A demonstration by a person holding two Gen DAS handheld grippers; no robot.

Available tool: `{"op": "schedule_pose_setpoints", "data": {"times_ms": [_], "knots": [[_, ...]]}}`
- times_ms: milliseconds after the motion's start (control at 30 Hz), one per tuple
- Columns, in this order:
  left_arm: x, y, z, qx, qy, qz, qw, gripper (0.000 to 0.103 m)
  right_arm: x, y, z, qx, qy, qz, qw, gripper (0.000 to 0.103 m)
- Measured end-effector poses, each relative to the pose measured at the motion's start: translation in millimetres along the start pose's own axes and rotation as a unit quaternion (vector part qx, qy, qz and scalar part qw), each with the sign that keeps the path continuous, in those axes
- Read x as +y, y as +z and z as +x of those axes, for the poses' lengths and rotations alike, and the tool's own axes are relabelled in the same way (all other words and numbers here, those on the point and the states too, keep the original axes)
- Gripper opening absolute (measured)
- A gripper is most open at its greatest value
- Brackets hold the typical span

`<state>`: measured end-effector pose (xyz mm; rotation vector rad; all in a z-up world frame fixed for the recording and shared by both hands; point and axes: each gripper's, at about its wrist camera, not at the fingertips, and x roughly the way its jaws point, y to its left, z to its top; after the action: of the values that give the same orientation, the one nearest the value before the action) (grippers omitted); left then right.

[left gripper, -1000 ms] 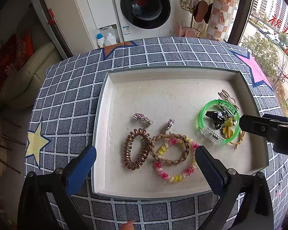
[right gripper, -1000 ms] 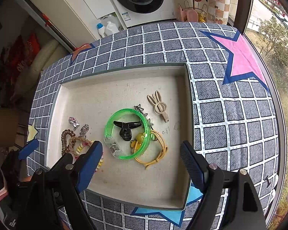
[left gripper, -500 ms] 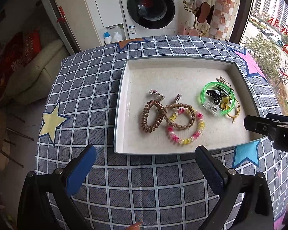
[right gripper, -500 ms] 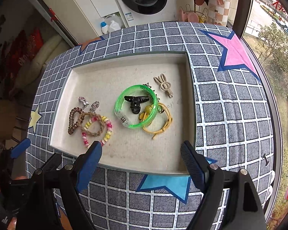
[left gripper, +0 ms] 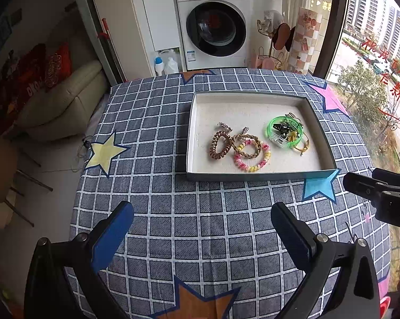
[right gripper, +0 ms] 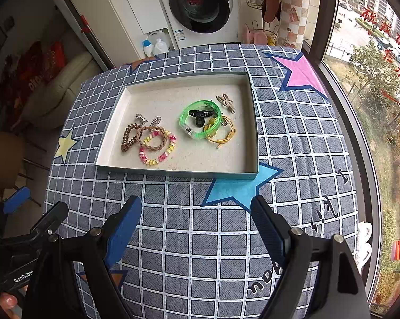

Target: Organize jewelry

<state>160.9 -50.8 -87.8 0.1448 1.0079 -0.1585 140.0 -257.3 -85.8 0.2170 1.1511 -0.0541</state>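
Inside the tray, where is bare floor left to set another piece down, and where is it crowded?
The tray has bare floor along its far wall, and down the left side beside the brown coil tie. Another strip runs along the near wall. It is crowded mid-tray, where the bead bracelet and green bangle sit with overlapping pieces.

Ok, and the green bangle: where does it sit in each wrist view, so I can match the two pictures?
Left wrist view: green bangle lies right of centre, in the right part of the tray, around a black clip.
Right wrist view: green bangle lies near the middle, upper half, in the tray's right part.
Shared landmark: the blue star on the cloth at the tray's near right corner.
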Motion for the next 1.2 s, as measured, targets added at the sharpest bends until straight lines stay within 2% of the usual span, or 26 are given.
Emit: {"op": "schedule_pose_setpoints", "data": {"times_ms": [167, 500, 800, 1200], "knots": [[4, -5, -24, -0.015, 0.0, -0.012, 0.9998, 0.103, 8, -11, -29, -0.038, -0.015, -0.005, 0.999, 0.086], [11, -6, -70, -0.074, 0.007, -0.025, 0.9969, 0.103, 22, -22, -89, -0.131, -0.046, -0.025, 0.99, 0.086], [13, -7, -86, -0.103, 0.02, -0.03, 0.994, 0.103, 22, -25, -105, -0.157, -0.059, -0.017, 0.986, 0.086], [9, -9, -93, -0.115, 0.022, -0.032, 0.9926, 0.103, 25, -28, -115, -0.179, -0.067, -0.026, 0.981, 0.086]]}}
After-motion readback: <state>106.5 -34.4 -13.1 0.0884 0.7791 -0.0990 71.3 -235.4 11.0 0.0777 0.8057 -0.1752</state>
